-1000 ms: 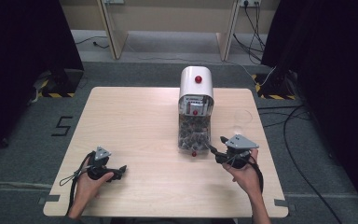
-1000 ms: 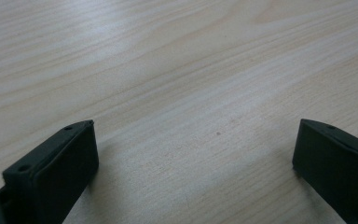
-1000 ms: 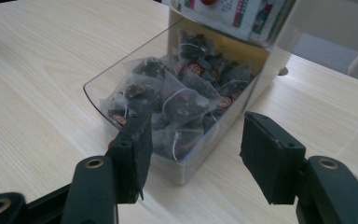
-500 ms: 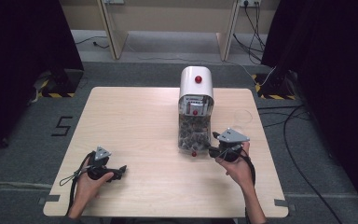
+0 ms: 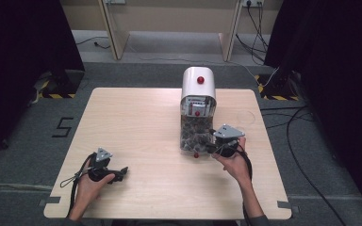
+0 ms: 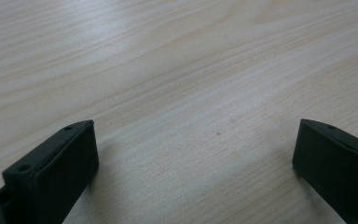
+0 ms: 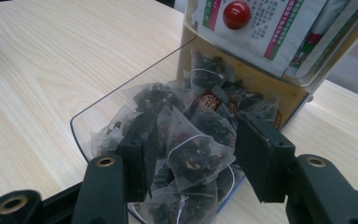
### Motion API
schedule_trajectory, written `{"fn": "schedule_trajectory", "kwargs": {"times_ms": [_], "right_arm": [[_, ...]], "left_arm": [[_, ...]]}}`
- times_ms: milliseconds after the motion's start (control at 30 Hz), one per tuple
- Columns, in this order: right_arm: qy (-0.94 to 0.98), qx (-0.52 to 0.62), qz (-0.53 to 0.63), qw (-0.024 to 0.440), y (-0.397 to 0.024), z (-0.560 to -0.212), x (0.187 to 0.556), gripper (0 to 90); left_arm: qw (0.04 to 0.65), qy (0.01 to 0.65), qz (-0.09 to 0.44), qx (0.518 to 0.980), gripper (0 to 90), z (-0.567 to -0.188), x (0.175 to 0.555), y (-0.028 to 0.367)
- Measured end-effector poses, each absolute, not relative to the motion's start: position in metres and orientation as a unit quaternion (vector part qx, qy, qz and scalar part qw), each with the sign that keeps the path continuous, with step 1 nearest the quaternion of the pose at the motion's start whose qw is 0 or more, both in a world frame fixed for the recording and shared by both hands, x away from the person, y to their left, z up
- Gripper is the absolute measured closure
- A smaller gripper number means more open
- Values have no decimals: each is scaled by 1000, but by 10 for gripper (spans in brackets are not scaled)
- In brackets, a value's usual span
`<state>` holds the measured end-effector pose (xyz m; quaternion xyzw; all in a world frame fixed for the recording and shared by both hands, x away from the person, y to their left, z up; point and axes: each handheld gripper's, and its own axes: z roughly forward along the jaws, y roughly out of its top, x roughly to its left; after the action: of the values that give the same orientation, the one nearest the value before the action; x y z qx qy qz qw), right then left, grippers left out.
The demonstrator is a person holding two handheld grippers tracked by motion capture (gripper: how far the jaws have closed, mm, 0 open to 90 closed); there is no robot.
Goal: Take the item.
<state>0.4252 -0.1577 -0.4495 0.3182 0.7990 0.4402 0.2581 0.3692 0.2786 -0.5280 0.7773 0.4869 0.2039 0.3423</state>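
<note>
Reaching in: right gripper (image 7: 191, 158) is down in the clear tray (image 7: 81, 123) at the front of the tea bag dispenser (image 5: 198, 89), working at the heap of pyramid tea bags (image 7: 193, 154)
Right jaws: roughly half open and they've just been closing. One see-through bag with dark leaves sits right between them, but I can't tell whether the pads actually press on it, so no firm grip that I'd swear to
Where the bags are: piled in that tray, spilling out from under the dispenser's white domed body. A few more sit further back under the printed label with the red knob (image 7: 236, 14)
Dispenser spot: stands right of the middle of the light wooden table (image 5: 136, 117), tray end facing the person
Right hand: in the high view the right gripper (image 5: 212, 143) comes at the tray from its right side, grey three-cornered plate on top, cable trailing back along the forearm
Left gripper: (image 5: 120, 173) rests low on the table near the person's edge, well apart from the dispenser
Left jaws: wide open in the left gripper view (image 6: 193, 154), just bare wood grain between them, holding zip
Other bits: a faint round ring mark (image 5: 245, 117) on the tabletop just right of the dispenser
</note>
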Motion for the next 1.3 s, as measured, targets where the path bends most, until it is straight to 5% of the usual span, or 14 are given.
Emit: {"fn": "schedule_trajectory", "kwargs": {"times_ms": [1033,1300], "right_arm": [[814,321,420,240,-140,-473,452,520],[824,314,409,235,-141,-480,454,667]], "left_arm": [[342,487,204,777,0,-528,369,279],[342,487,204,777,0,-528,369,279]]}}
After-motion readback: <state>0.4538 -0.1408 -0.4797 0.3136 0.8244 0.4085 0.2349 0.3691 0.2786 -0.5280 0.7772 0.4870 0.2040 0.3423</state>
